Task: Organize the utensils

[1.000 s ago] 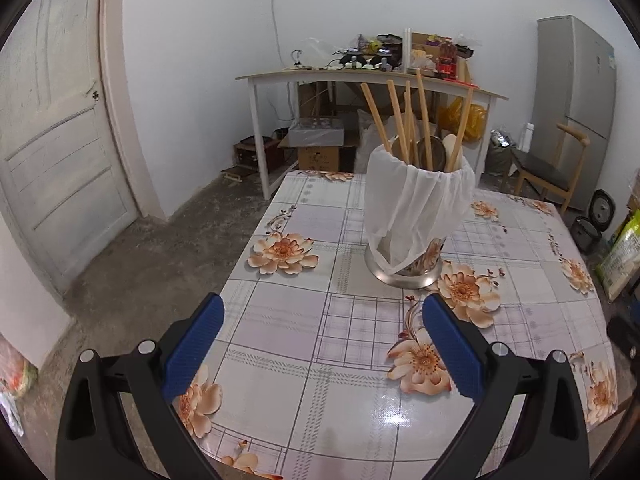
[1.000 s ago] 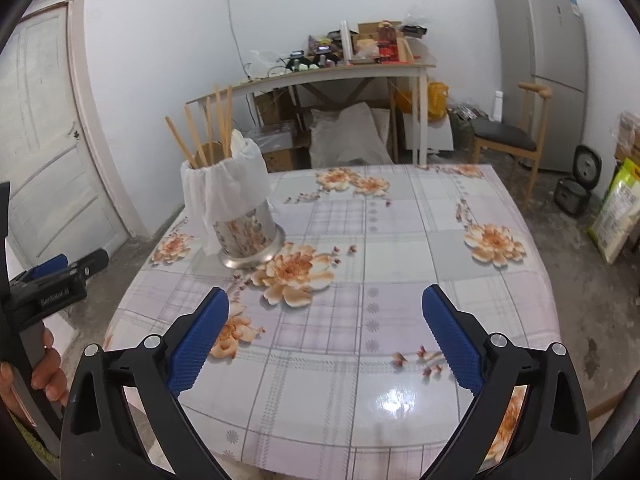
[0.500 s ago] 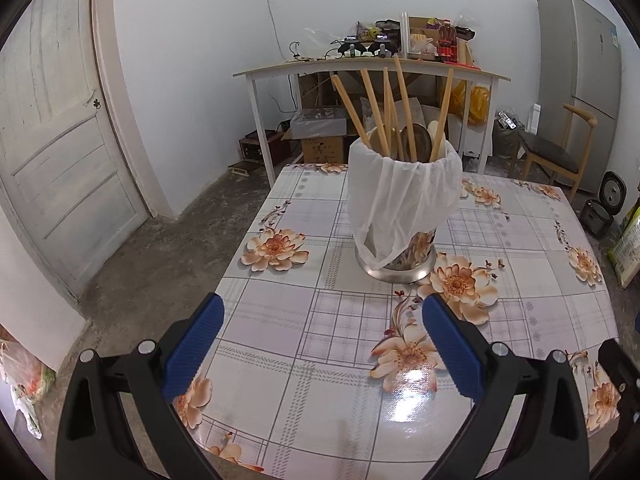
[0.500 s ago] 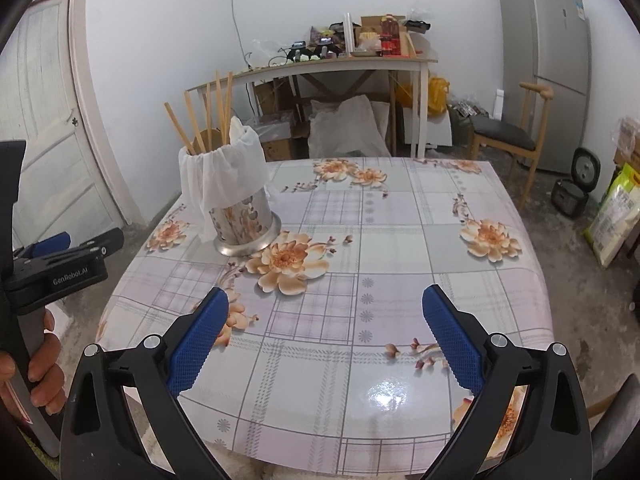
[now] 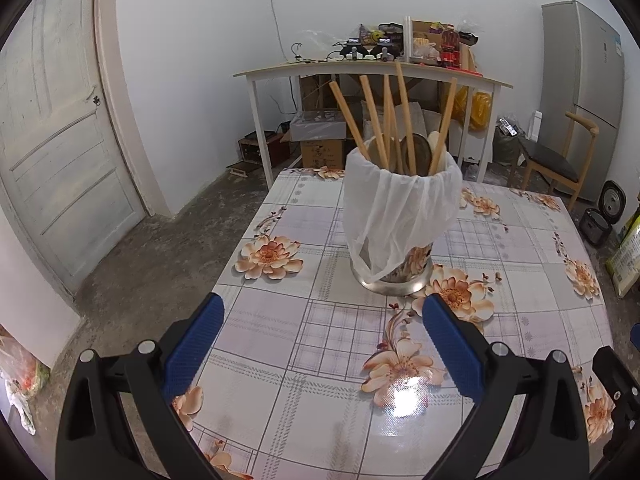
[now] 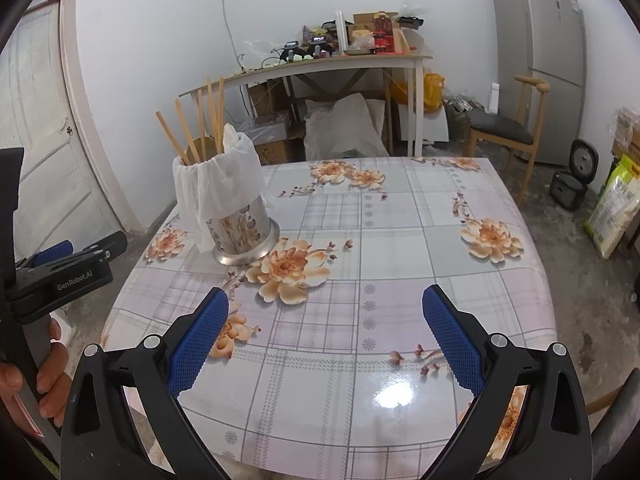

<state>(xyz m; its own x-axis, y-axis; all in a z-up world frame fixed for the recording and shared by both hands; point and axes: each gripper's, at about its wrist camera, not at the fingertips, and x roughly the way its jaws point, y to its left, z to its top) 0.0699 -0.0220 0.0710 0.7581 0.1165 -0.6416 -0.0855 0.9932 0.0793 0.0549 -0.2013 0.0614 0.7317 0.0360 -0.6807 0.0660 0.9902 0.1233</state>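
Ahead of our left hand-held gripper [image 5: 320, 340], jaws wide and empty, the utensil holder [image 5: 400, 224] stands upright on the bench [image 5: 280, 360], handles up; our right hand-held gripper [image 6: 324, 332], equally wide, sits farther away.

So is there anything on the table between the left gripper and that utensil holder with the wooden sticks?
Nothing visible. Only bare floral tablecloth lies between the open left gripper and the utensil holder; a white bag drapes over the holder's rim.
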